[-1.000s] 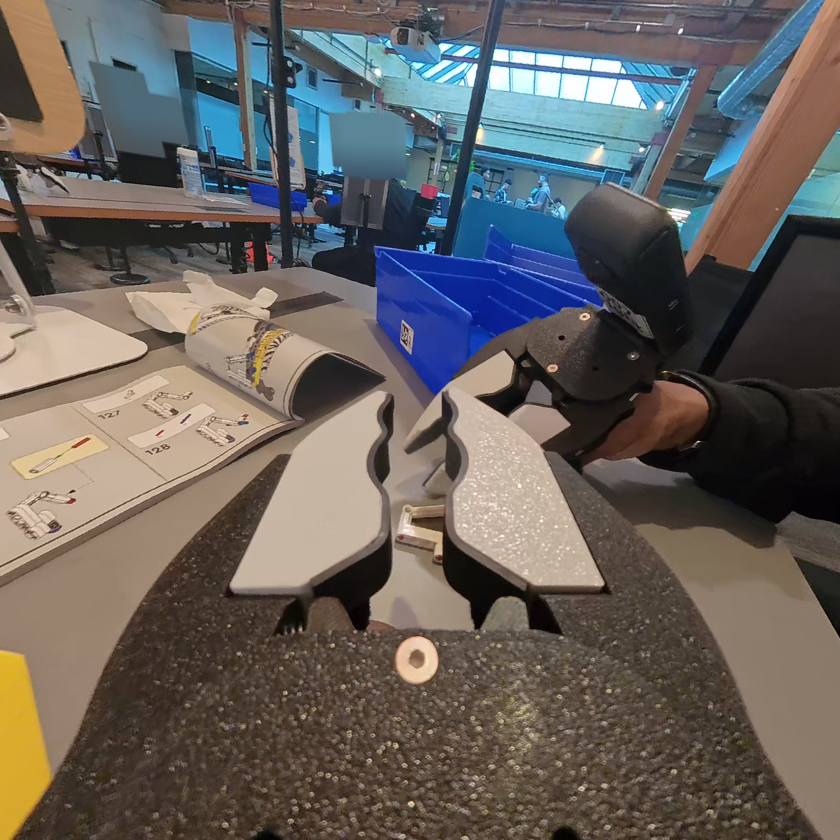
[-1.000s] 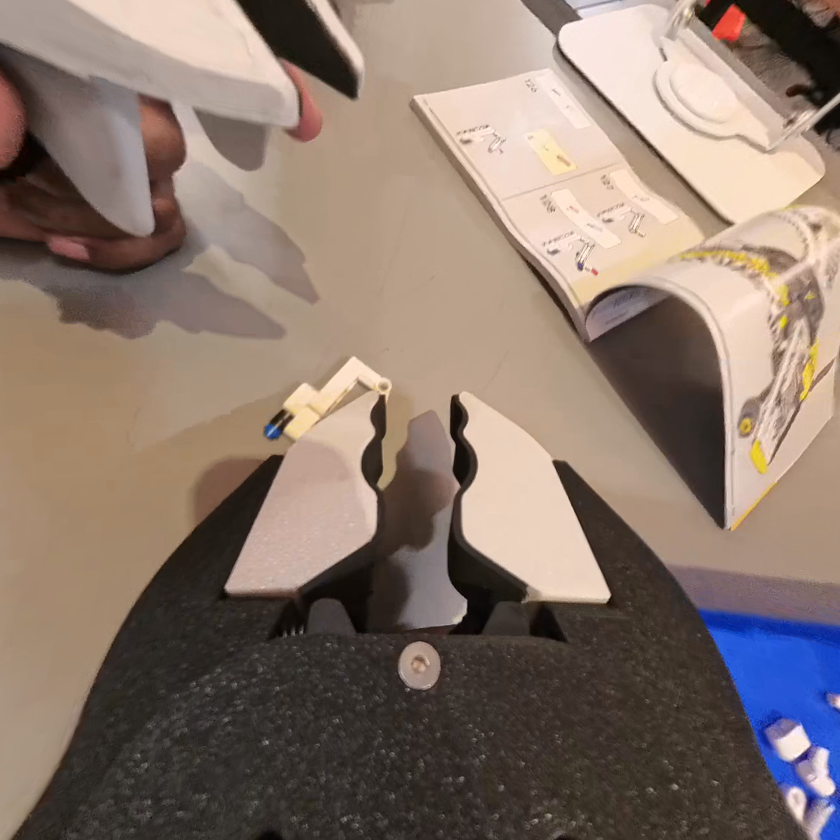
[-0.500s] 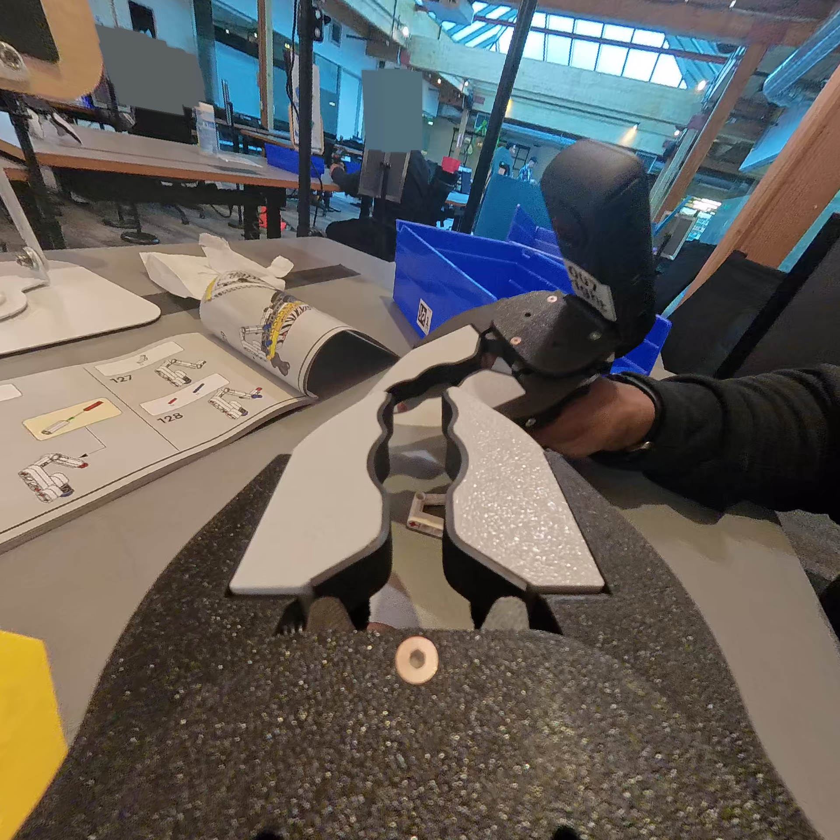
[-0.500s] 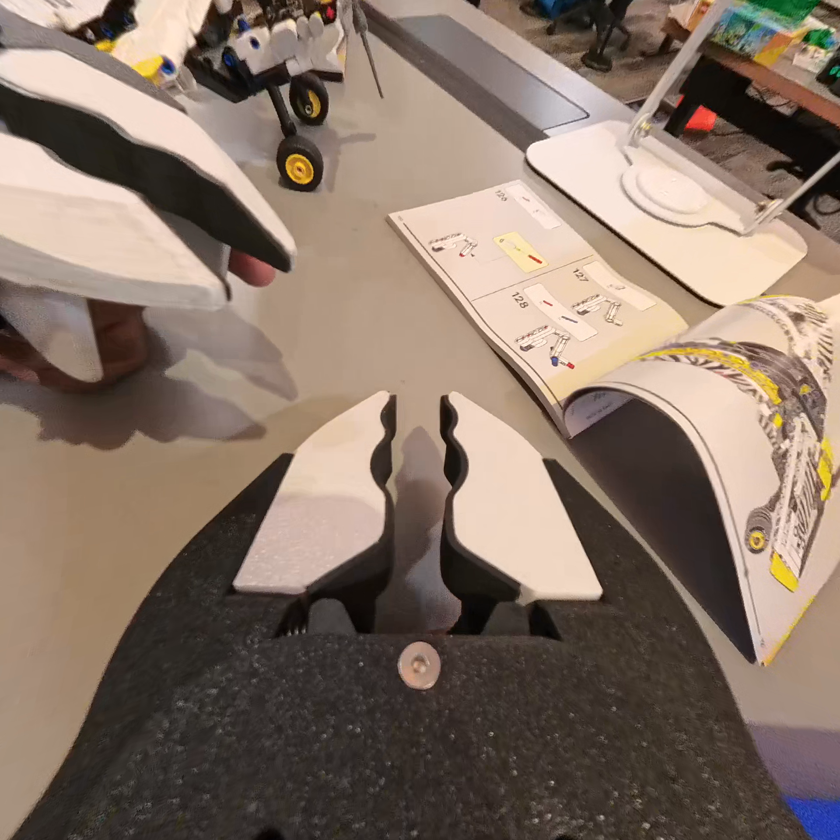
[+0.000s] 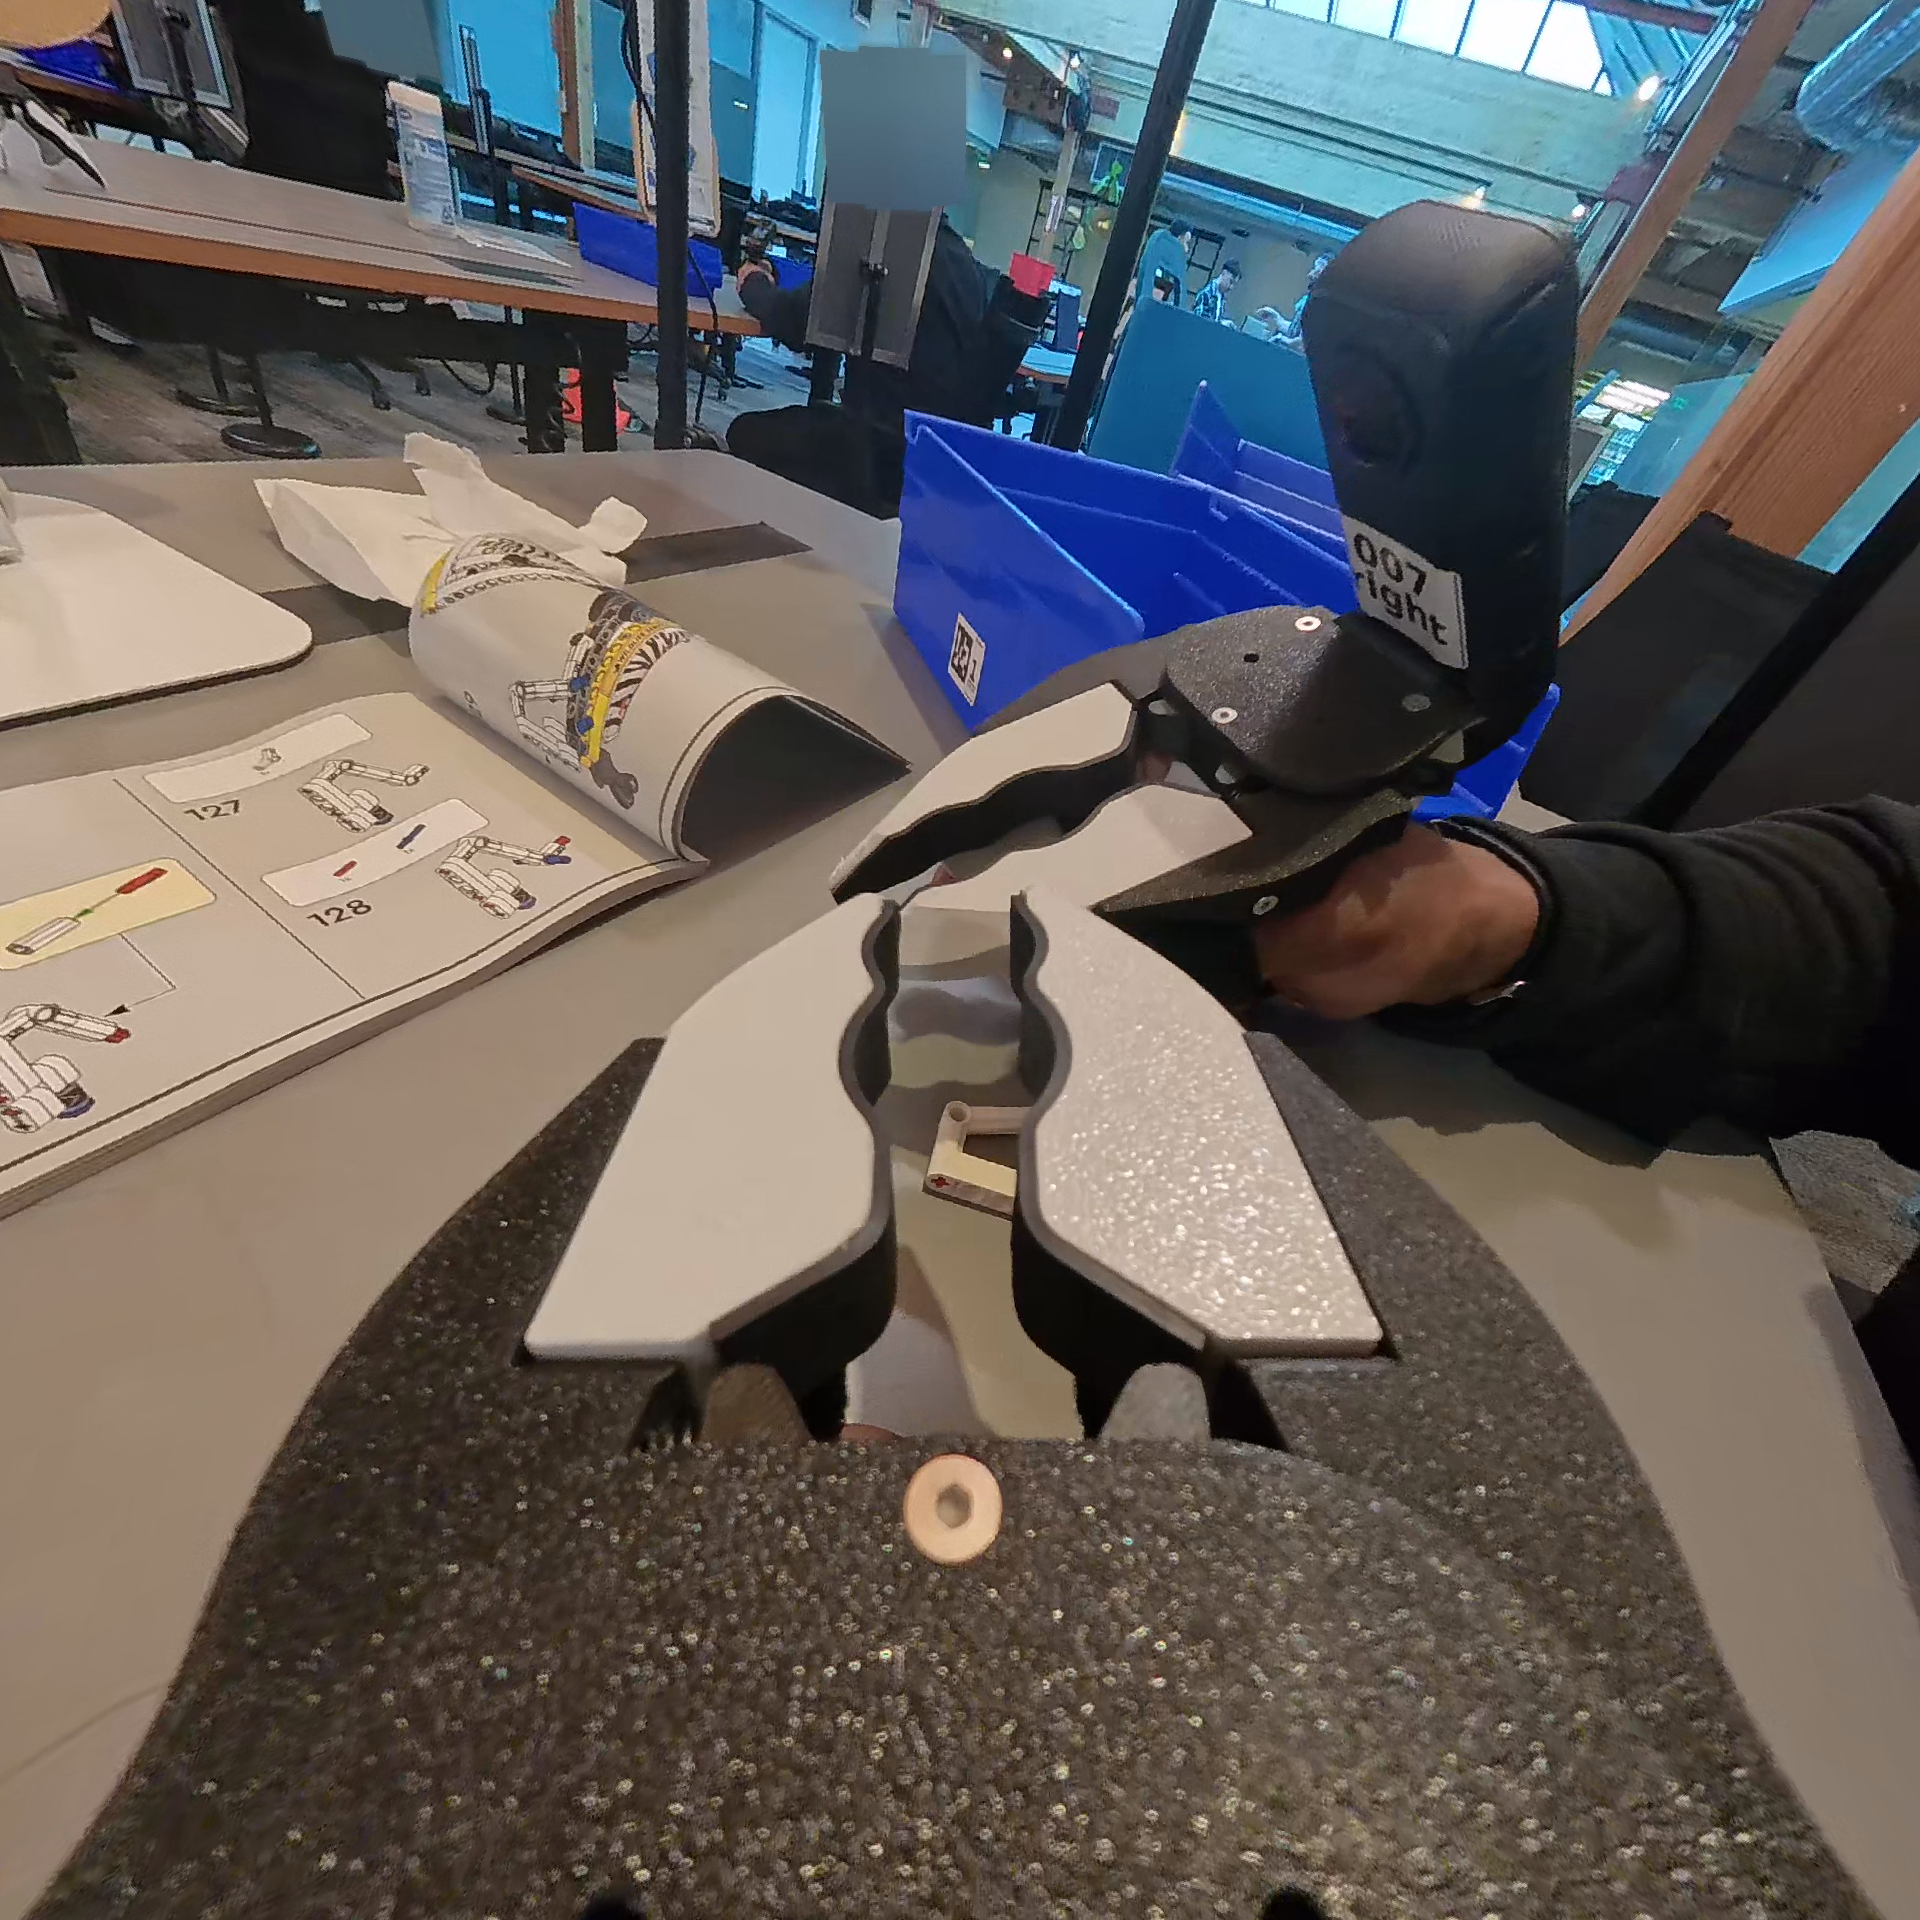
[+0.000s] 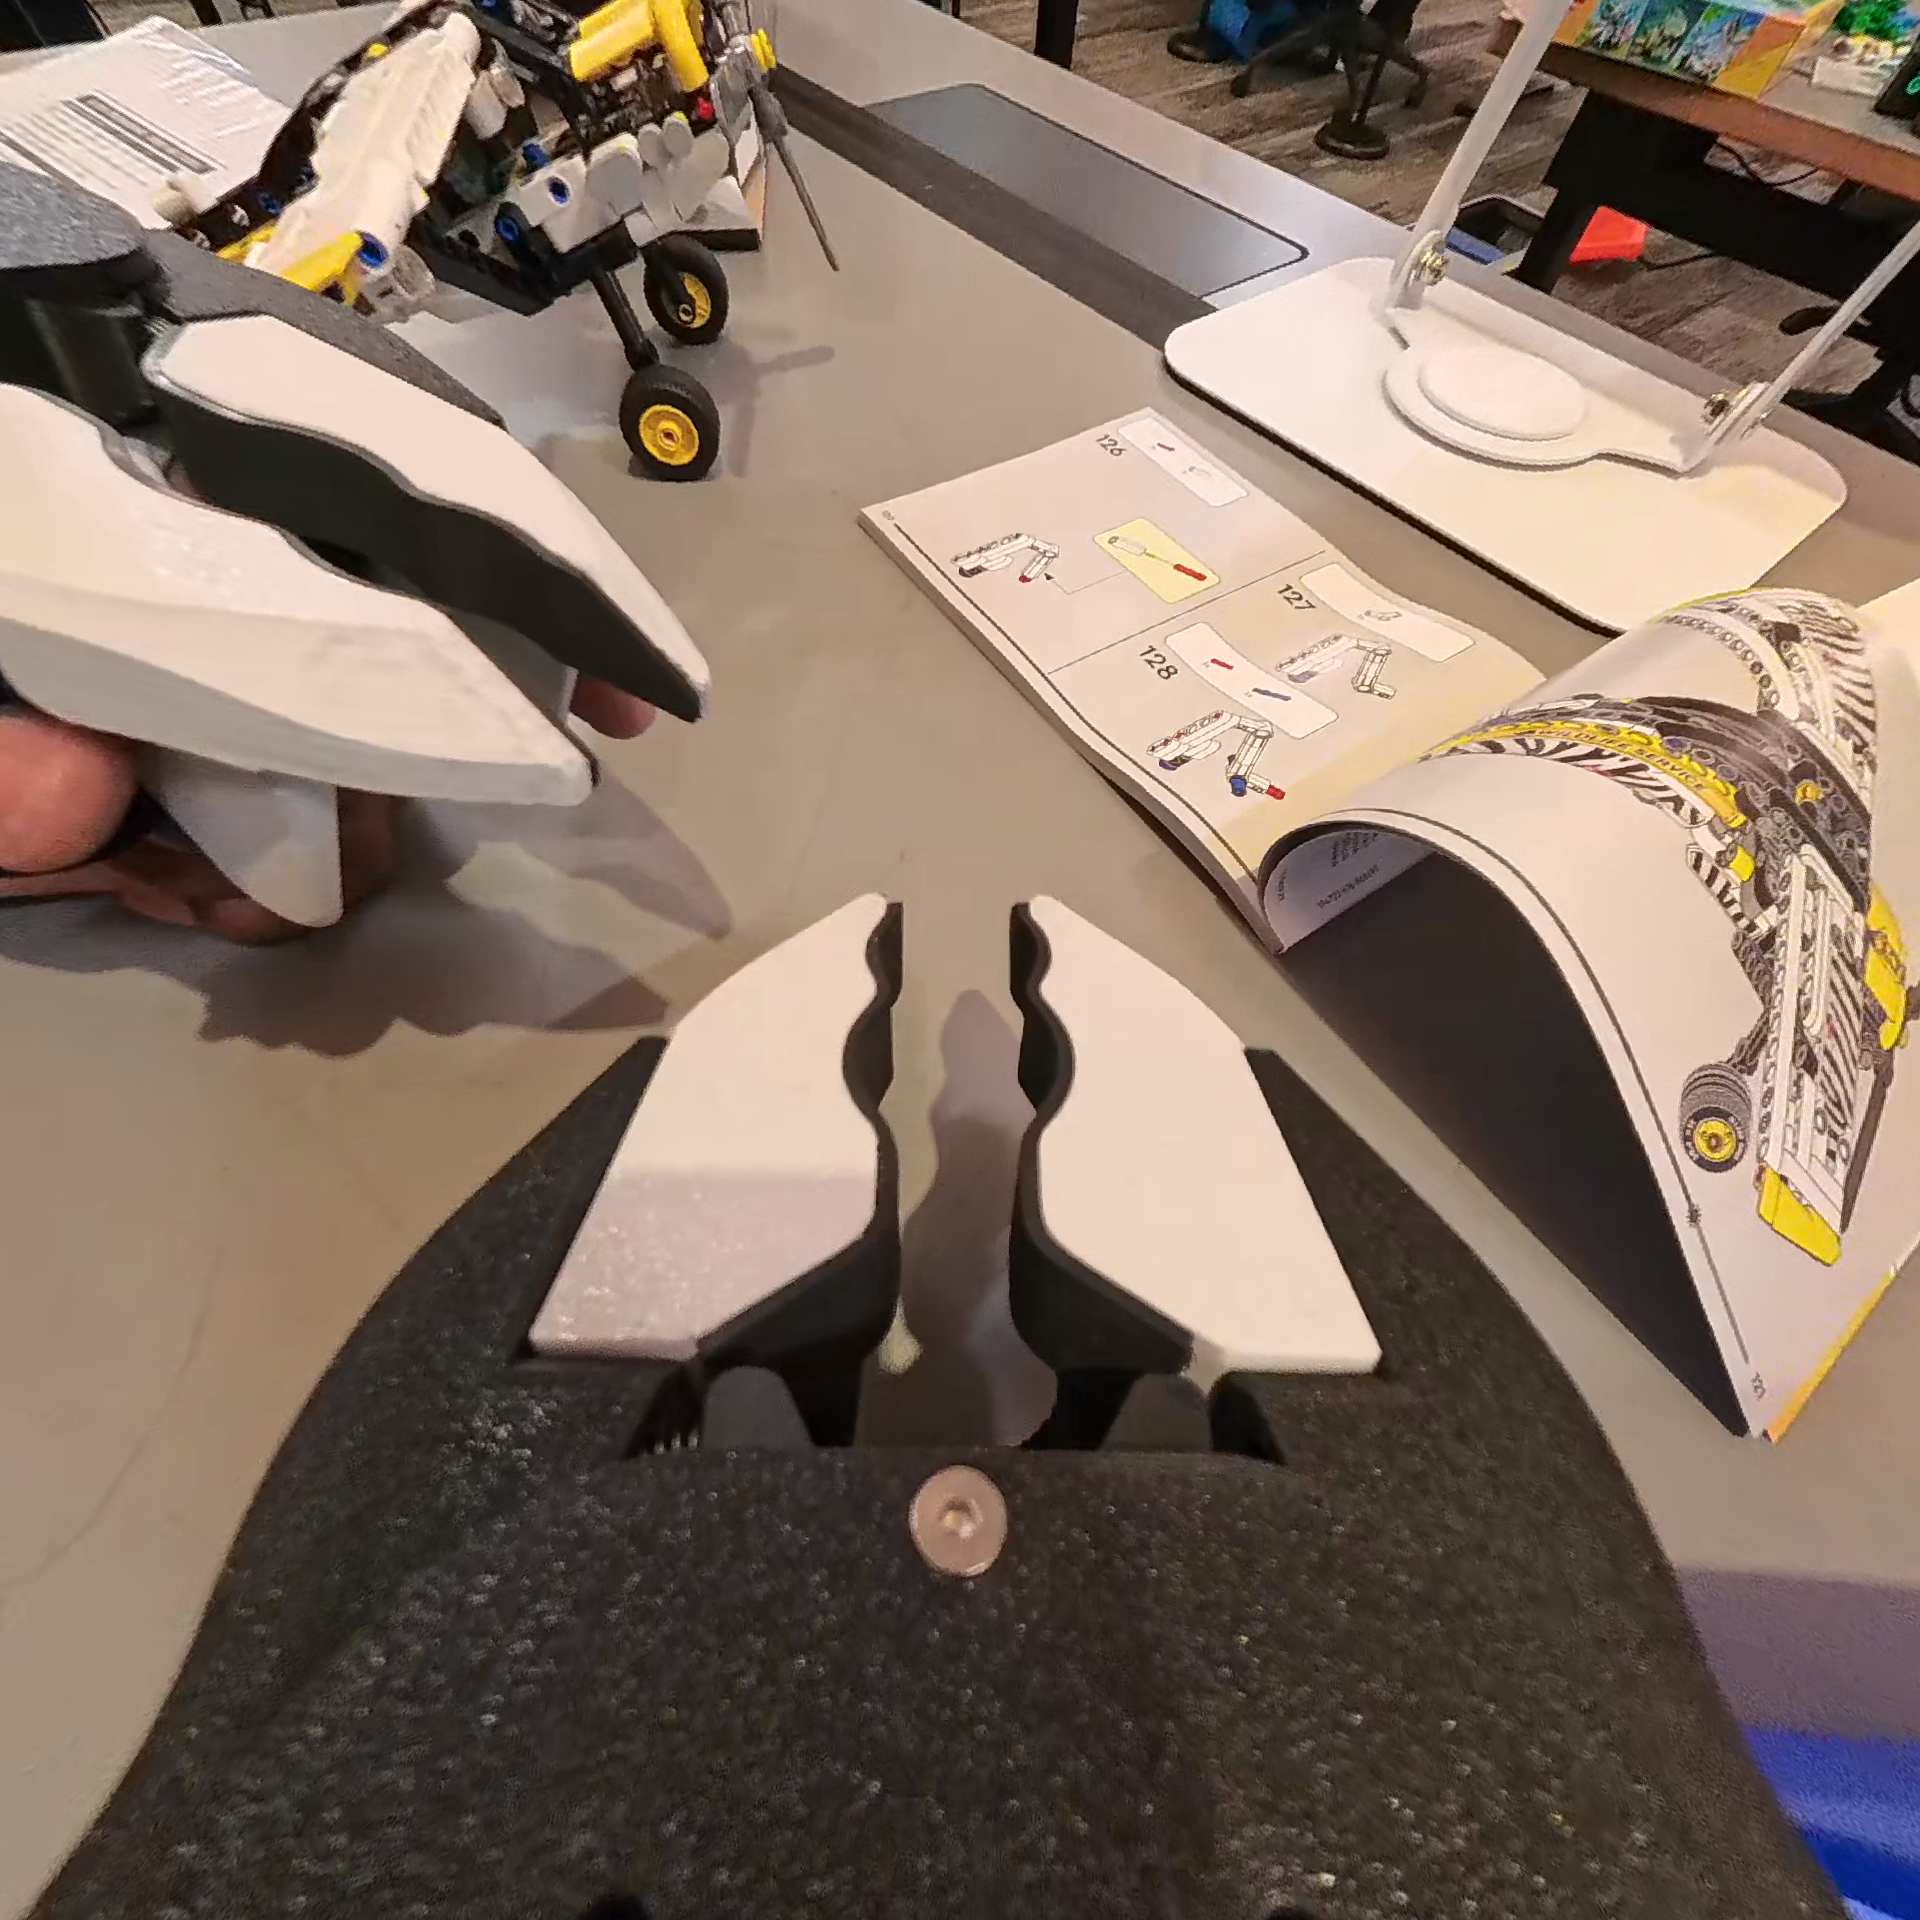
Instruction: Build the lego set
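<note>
Grey table [image 6: 852,810]: two tongs, one booklet [image 6: 1226,665]

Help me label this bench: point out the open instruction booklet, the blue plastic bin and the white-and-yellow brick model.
Open instruction booklet [image 6: 1195,582]: right wrist view, flat page.
Blue plastic bin [image 5: 997,582]: left wrist view, near wall.
White-and-yellow brick model [image 6: 499,156]: right wrist view, body.

Left gripper [image 5: 954,914] body: rough, speckled matt black; fingers [image 5: 1174,1143] grainy pale grey plastic. Beside it, instruction booklet [image 5: 312,862]: smooth, faintly glossy paper. Beyond booklet, crumpled white tissue [image 5: 457,520], glossy blue plastic bin [image 5: 1018,592]. Table [image 6: 852,790]: smooth matt grey.
</note>
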A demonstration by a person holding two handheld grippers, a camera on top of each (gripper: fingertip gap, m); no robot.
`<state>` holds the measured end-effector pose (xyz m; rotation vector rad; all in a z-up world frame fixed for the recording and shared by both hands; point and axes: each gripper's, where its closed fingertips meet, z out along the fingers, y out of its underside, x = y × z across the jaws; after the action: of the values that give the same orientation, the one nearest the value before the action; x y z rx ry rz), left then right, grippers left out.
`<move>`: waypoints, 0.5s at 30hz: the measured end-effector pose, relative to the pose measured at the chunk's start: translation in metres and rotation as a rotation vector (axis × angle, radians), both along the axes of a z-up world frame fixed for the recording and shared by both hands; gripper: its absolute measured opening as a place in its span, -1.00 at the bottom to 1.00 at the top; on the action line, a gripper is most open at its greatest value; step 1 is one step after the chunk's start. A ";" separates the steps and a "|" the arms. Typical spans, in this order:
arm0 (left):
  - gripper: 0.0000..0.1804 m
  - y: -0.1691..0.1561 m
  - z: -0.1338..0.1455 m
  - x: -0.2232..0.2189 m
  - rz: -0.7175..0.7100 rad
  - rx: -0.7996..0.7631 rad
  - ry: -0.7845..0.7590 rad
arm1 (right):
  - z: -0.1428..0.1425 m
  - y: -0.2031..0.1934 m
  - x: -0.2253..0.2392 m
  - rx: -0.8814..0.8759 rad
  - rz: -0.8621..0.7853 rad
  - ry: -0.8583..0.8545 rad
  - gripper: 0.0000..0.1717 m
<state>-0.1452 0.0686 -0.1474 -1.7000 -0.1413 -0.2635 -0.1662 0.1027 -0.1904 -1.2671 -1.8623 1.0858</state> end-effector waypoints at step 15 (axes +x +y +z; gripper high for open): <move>-0.78 -0.002 -0.001 0.002 -0.017 -0.005 -0.004 | -0.001 0.002 0.000 -0.013 -0.010 -0.018 -0.76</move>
<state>-0.1427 0.0665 -0.1479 -1.7063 -0.1306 -0.2790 -0.1662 0.1048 -0.1918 -1.2959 -1.8628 1.0864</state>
